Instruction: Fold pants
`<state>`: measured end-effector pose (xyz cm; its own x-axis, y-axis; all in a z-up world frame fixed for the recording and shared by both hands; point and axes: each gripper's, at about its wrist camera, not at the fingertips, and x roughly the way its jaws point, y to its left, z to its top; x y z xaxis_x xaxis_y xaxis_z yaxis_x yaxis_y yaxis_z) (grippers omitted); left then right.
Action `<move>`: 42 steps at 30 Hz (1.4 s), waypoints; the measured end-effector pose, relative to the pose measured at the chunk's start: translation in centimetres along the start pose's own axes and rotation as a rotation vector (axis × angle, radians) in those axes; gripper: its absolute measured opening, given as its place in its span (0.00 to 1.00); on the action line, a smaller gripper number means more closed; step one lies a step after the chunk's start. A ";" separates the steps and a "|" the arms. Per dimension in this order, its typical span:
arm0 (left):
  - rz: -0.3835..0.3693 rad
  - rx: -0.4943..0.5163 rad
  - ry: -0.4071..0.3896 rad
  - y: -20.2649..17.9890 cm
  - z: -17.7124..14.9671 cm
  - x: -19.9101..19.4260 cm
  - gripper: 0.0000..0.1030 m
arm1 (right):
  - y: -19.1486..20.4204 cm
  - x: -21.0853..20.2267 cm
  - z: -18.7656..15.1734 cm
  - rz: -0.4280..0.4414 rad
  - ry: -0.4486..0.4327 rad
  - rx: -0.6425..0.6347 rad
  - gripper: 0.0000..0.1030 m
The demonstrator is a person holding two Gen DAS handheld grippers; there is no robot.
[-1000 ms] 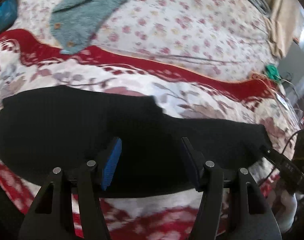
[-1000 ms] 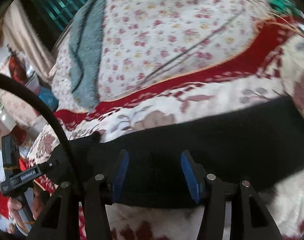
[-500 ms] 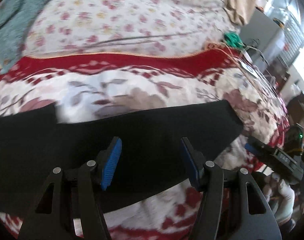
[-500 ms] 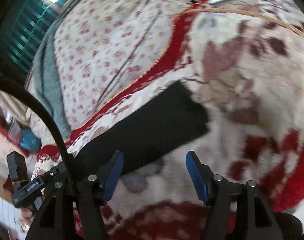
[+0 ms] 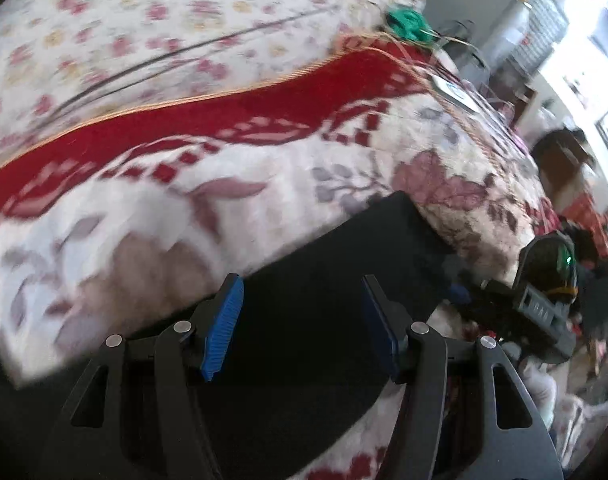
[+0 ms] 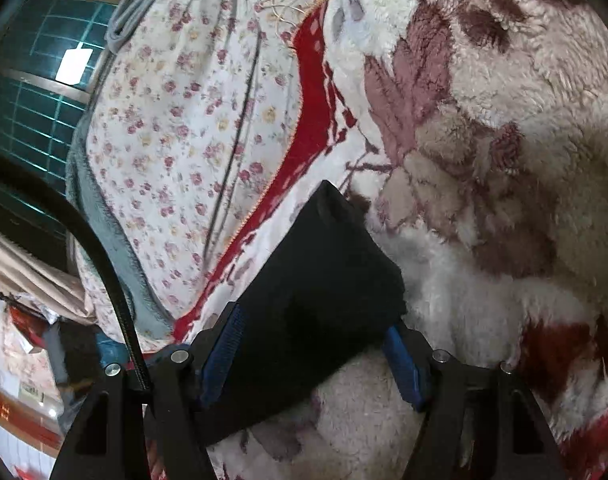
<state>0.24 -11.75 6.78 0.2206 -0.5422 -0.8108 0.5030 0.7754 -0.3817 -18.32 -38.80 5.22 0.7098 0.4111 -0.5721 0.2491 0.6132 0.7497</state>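
1. Left tongs (image 5: 302, 326) spread wide, gripping nothing, blue ribbed pads (image 5: 224, 328) hovering over the black pants (image 5: 315, 292); contact with the cloth impossible to judge.
2. Right tongs (image 6: 315, 356) also spread wide and released, straddling the leg end of the same pants (image 6: 319, 272), pads close at either side of the cloth.
3. Pants lying flat on the bed, matte black, fine-ribbed knit, square-cut hem toward the bed's far end.
4. Under them a fluffy fleece blanket (image 6: 503, 200), cream with mauve flowers and a red wavy border (image 5: 224, 120).
5. Beyond the border, a thin small-flowered sheet (image 6: 184, 120), smooth, with long creases.
6. Grey-green towel-like cloth (image 6: 116, 240) draped along the sheet's far edge.
7. Green tangle of cord (image 5: 407, 24) near the bed's corner, blurred.
8. Black cable (image 6: 104, 264) curving across the right view, in front of the left side.
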 end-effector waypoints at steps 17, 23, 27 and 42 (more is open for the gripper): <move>-0.214 0.245 0.244 -2.7 3.7 8.8 0.68 | -0.2 -0.1 -0.1 0.039 -0.031 -0.017 0.64; -0.306 0.224 0.267 -1.3 4.2 8.9 0.69 | -0.1 -0.1 -0.1 0.039 -0.037 -0.018 0.64; -0.338 0.257 0.331 -1.4 5.0 9.2 0.69 | -0.2 -0.1 -0.1 0.041 -0.038 -0.018 0.64; -0.242 0.558 0.357 -6.0 3.0 10.4 0.99 | -0.4 -0.4 -0.1 0.062 -0.055 0.001 0.64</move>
<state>2.03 -23.02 1.94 -0.1909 -0.4649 -0.8645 0.8779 0.3132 -0.3623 -18.73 -39.09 5.13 0.7587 0.4105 -0.5059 0.2048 0.5869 0.7834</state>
